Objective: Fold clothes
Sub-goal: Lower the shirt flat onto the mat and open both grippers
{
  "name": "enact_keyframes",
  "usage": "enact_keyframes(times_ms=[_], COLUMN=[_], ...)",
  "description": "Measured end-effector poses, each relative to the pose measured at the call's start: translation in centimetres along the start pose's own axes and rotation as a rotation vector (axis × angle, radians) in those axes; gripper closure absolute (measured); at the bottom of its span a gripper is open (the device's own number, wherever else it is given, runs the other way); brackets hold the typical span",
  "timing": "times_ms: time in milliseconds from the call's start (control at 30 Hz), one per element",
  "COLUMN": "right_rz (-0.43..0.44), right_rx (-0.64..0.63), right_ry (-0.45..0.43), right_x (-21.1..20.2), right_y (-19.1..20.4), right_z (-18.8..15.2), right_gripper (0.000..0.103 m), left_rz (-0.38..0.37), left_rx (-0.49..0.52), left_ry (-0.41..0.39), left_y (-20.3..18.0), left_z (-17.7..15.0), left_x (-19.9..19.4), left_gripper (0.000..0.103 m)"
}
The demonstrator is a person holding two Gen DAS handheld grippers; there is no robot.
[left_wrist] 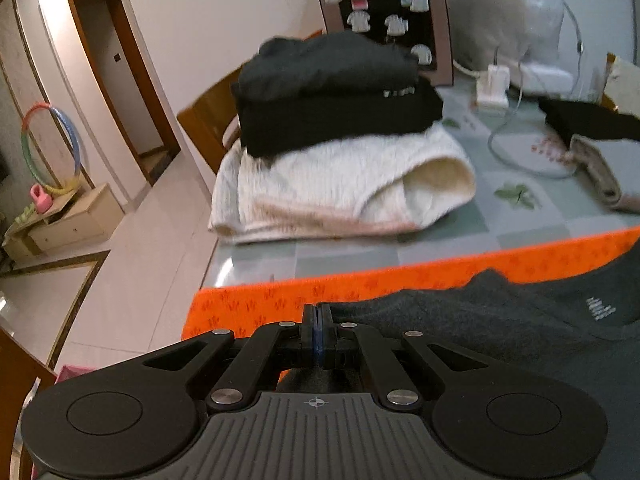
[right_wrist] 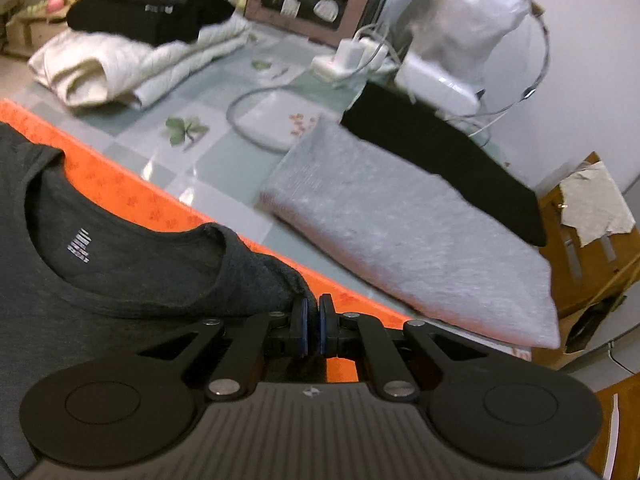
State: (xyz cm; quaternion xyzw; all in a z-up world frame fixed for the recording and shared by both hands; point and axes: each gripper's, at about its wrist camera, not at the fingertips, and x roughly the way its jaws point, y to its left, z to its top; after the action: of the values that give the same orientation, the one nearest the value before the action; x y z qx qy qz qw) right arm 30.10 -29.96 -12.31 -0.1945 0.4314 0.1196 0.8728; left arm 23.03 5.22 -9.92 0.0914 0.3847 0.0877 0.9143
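A dark grey T-shirt (left_wrist: 500, 332) lies on an orange patterned cloth (left_wrist: 256, 304) at the table's front, its collar and printed neck label facing up (right_wrist: 80, 246). My left gripper (left_wrist: 317, 312) is shut at the shirt's left shoulder edge; whether fabric is pinched between the fingers is hidden. My right gripper (right_wrist: 313, 304) sits at the shirt's right shoulder edge (right_wrist: 280, 280), its jaws nearly closed with a narrow gap and no fabric visible between them.
A stack of folded black clothes (left_wrist: 332, 92) on a white garment (left_wrist: 344, 184) sits at the table's far left. A folded grey garment (right_wrist: 412, 232) with a black one (right_wrist: 440, 156) lies at the right. Chargers and cables (right_wrist: 352, 60), a box (left_wrist: 384, 12) and a plastic bag (right_wrist: 468, 20) stand at the back.
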Motion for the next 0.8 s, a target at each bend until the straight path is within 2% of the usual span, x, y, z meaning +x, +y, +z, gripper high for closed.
enact_keyframes(times_ms=[167,200,333,567,800], right_rz=[0.017,0.020,0.034,0.057,0.111], right_rx=[-0.014,-0.013,0.029,0.075,0.151], right_ry=[0.035,0.033,0.002,-0.067,-0.107], right_x=[1.9,1.8,0.5,-6.3,-13.7], right_y=[0.4,0.3,-0.7,-3.0,-4.1], right_z=[0.0,-0.1,0.4,0.2,-2.7], right_gripper=[0.094,0.093,0.083,0.077,0.076], left_rz=[-0.003,-0.009,-0.008,-0.006,-0.027], left_rx=[0.005,-0.001,-0.028,-0.058,-0.076], left_ry=[0.025,0.019,-0.010,-0.035,-0.047], left_y=[0.0,0.2,1.0,2.8,3.6], left_z=[-0.9,-1.1,-1.2,-1.1,-2.9], left_x=[1.3,1.2,-0.4,-6.0,-12.5], left_gripper=[0.099,0.096,0.092,0.090,0.088])
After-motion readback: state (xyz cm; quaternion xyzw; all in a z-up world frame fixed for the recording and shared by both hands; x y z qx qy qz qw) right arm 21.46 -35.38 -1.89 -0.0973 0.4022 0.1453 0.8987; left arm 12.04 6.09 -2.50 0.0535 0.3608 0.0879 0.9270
